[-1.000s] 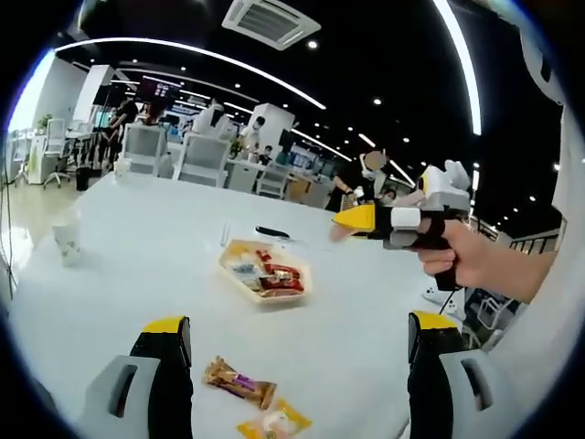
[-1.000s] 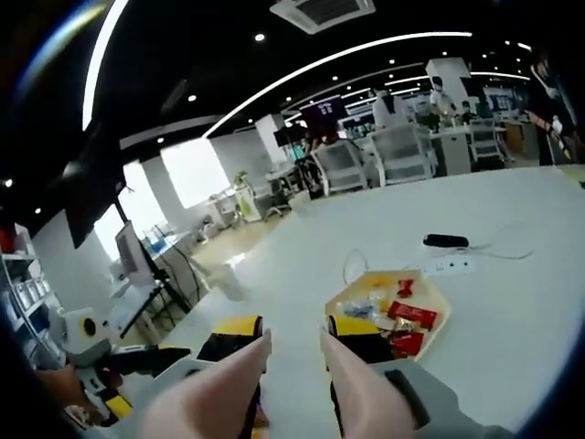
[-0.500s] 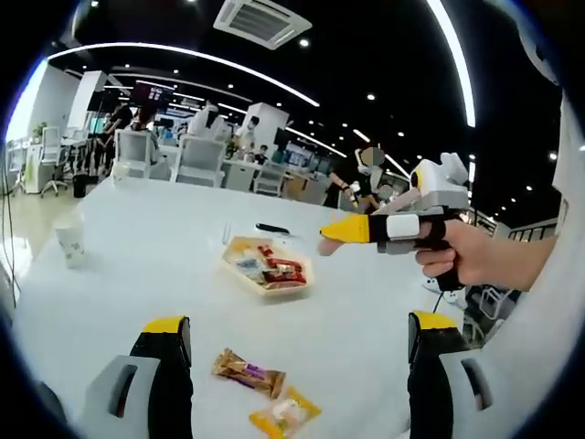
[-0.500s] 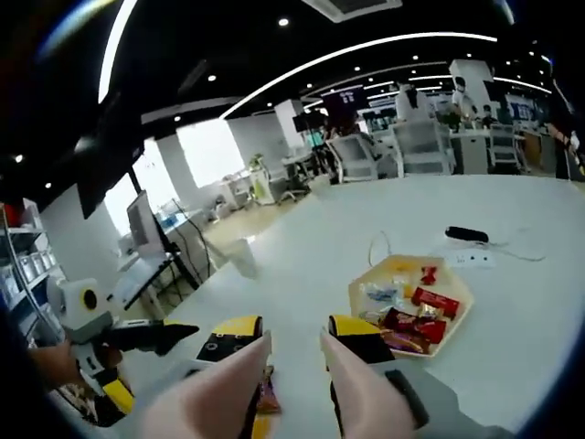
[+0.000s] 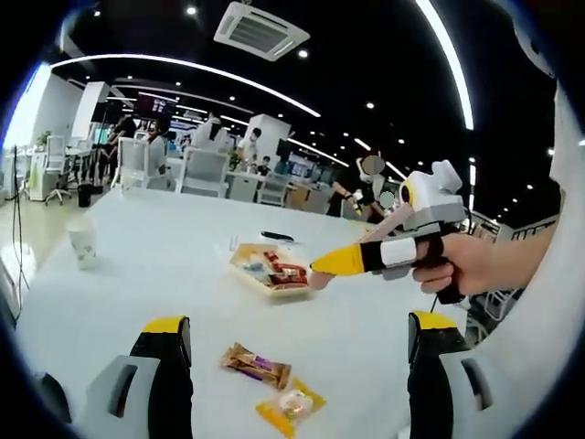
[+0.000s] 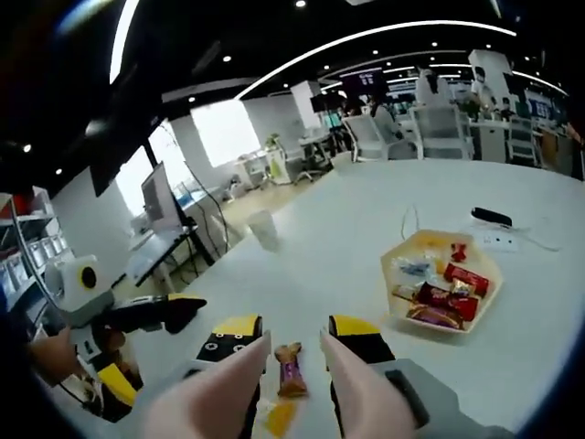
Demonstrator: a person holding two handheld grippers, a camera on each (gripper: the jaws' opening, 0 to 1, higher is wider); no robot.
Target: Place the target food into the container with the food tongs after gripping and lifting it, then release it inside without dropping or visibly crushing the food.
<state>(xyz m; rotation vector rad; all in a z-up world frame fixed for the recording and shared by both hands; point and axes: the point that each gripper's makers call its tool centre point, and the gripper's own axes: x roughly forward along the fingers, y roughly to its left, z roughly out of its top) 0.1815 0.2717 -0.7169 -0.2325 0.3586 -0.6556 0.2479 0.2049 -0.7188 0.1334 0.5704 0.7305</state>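
White bench; yellow hexagonal tray of red wrapped snacks. Ahead of the left tool, black with yellow tips: a brown-purple wrapped bar and yellow snack packet. Beige tongs.

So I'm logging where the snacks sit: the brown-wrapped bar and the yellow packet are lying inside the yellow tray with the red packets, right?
Not quite. The brown-wrapped bar and the yellow packet lie loose on the white table, apart from the yellow tray; the red packets are inside it. The left gripper view shows this.

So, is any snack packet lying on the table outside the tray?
Yes, two packets lie on the white table, apart from the tray.
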